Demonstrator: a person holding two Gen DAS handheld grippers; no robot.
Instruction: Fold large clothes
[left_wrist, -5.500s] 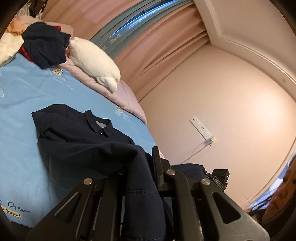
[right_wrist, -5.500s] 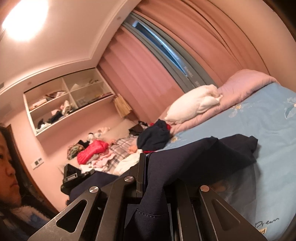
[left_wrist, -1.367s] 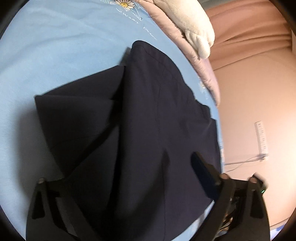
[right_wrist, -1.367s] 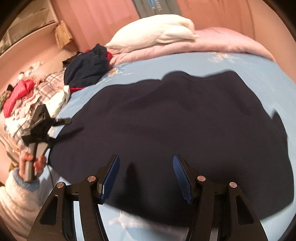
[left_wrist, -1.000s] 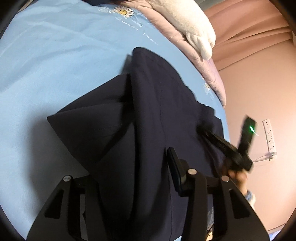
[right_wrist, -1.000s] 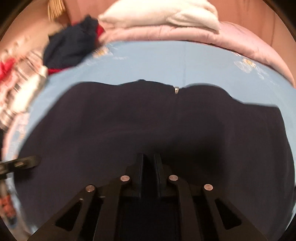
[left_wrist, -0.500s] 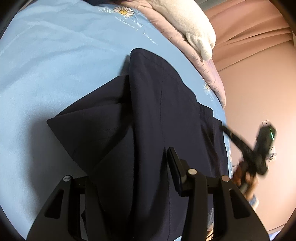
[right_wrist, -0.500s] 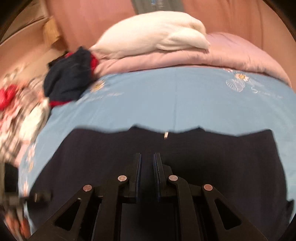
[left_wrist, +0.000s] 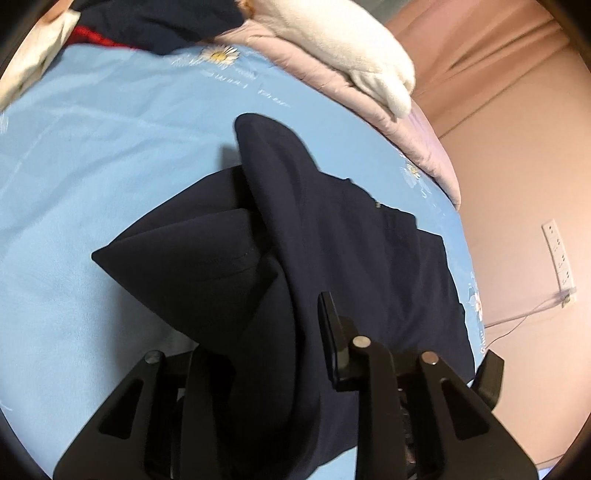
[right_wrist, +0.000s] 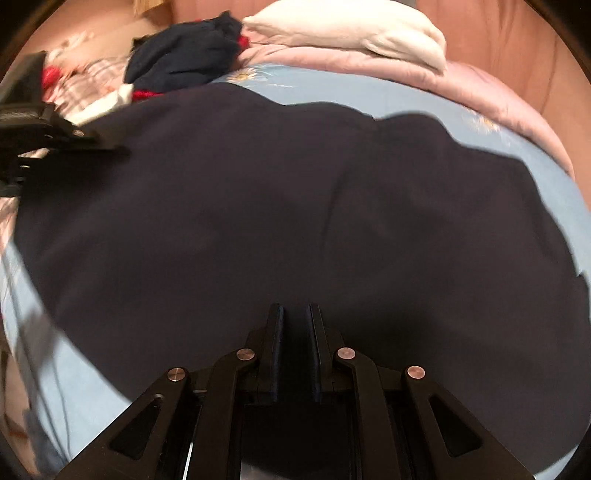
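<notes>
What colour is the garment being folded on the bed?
Dark navy, plain with no pattern: the garment shows best in the left wrist view, against the light blue sheet.

left gripper (left_wrist: 258, 354) jaws just closing on cloth, right gripper (right_wrist: 294, 332) jaws together

- The garment (left_wrist: 332, 236) lies spread on the bed (left_wrist: 92, 155), nearer its foot than its head, with one folded part lying across the rest.
- A quilt (left_wrist: 388, 107) runs along the head edge of the bed, behind the garment.
- A pillow (left_wrist: 354, 44) rests on the quilt.
- A heap of clothes (right_wrist: 184, 62) sits at the head corner, beside the pillow; more clothes (right_wrist: 85, 85) lie past it, probably off the bed's side edge, though blur hides where.
- A wall socket (left_wrist: 559, 254) is on the wall beyond the bed's other side edge.
</notes>
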